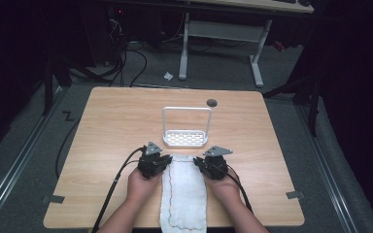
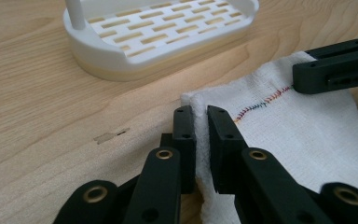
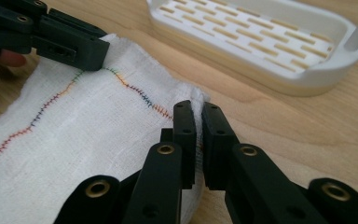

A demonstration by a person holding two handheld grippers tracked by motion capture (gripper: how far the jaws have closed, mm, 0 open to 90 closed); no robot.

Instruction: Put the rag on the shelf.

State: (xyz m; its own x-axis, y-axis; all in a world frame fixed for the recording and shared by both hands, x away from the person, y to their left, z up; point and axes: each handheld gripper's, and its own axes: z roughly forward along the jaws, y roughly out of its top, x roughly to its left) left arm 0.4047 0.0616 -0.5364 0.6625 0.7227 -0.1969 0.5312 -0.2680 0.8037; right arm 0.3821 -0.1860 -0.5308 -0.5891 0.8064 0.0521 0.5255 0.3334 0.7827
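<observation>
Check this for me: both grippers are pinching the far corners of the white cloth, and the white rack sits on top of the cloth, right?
Not quite. The white rack stands on the bare table just beyond the white cloth, as the high view shows. The left gripper and right gripper do pinch its far corners.

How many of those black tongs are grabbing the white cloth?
2. The left tongs pinch the cloth at its far left corner, and the right tongs pinch its far right corner.

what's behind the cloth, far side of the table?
Just beyond the white cloth stands a white slotted rack with an upright loop handle, apart from the cloth, and a dark round hole near the far edge. The table under the cloth is covered.
</observation>
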